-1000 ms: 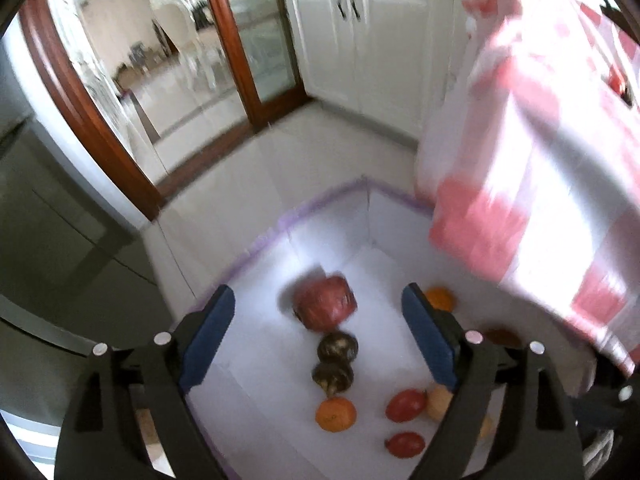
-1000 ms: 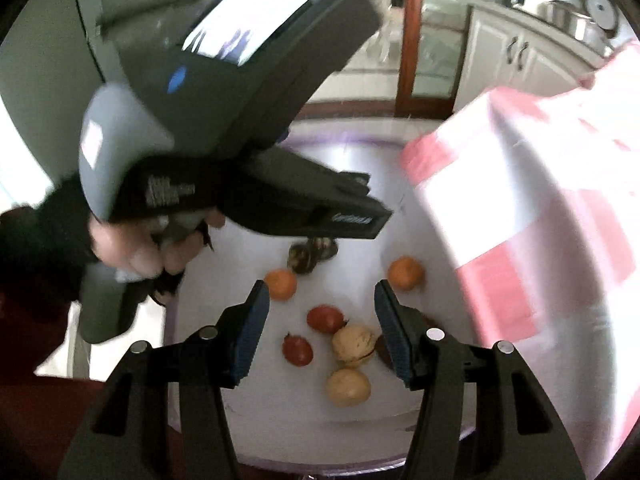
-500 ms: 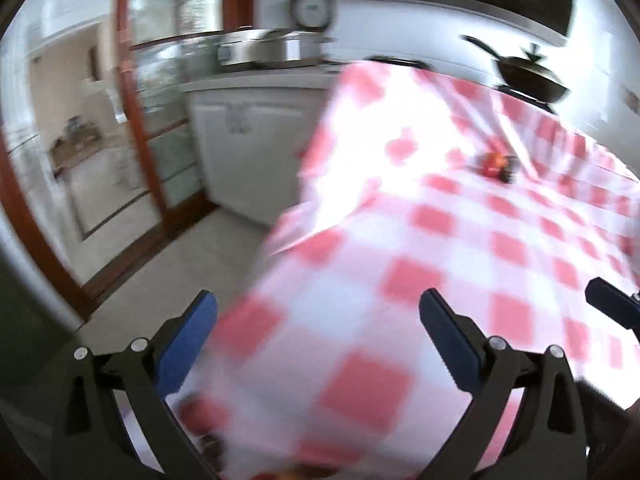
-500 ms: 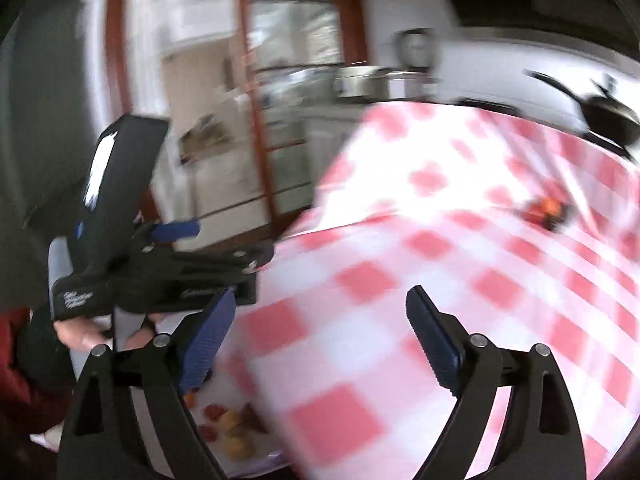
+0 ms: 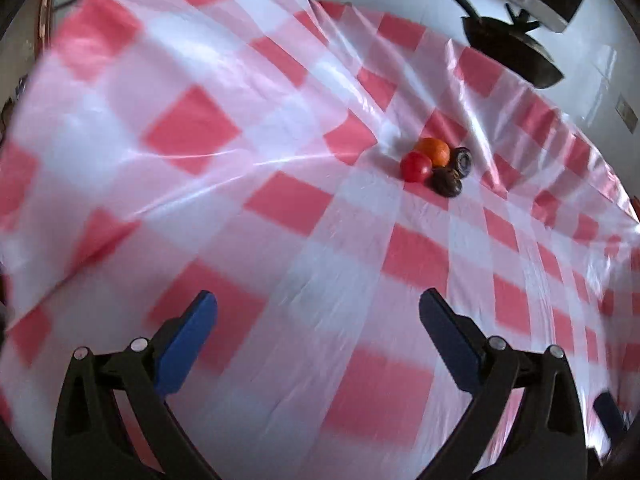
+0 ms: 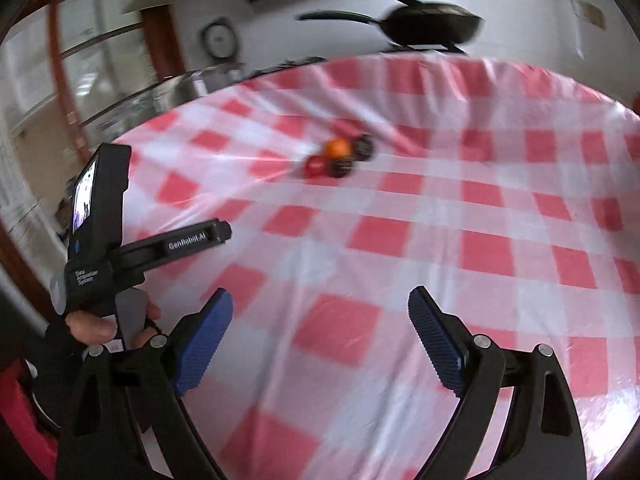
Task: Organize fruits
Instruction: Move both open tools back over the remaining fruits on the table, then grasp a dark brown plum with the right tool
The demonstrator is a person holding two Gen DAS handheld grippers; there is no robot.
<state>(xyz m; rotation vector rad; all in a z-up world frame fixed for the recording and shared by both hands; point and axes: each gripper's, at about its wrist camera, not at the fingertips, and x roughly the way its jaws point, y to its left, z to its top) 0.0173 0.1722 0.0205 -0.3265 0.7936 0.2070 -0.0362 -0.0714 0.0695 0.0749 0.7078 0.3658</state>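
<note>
A small cluster of fruit lies on the red-and-white checked tablecloth point(image 5: 280, 208): an orange fruit point(image 5: 432, 149), a red fruit point(image 5: 416, 166) and two dark round fruits point(image 5: 446, 181). My left gripper point(image 5: 318, 300) hovers open over the cloth, well short of the cluster, with nothing between its fingers. The right wrist view shows the same orange fruit point(image 6: 338, 147), red fruit point(image 6: 314, 166) and dark fruits point(image 6: 340, 167) far ahead. My right gripper point(image 6: 320, 296) has its jaws opening, with nothing between them. At the left of that view a hand point(image 6: 92, 326) holds the left gripper's body point(image 6: 100, 240).
A black wok point(image 5: 508, 52) stands beyond the table's far edge, against the white wall. A round clock point(image 6: 218, 42) and a wood-framed glass door point(image 6: 68, 92) lie to the left. The cloth drops over the table's left edge.
Both views swung from the white box of fruit on the floor up onto the checked table top. Both grippers' jaws spread wider. The fruit cluster on the table came into view.
</note>
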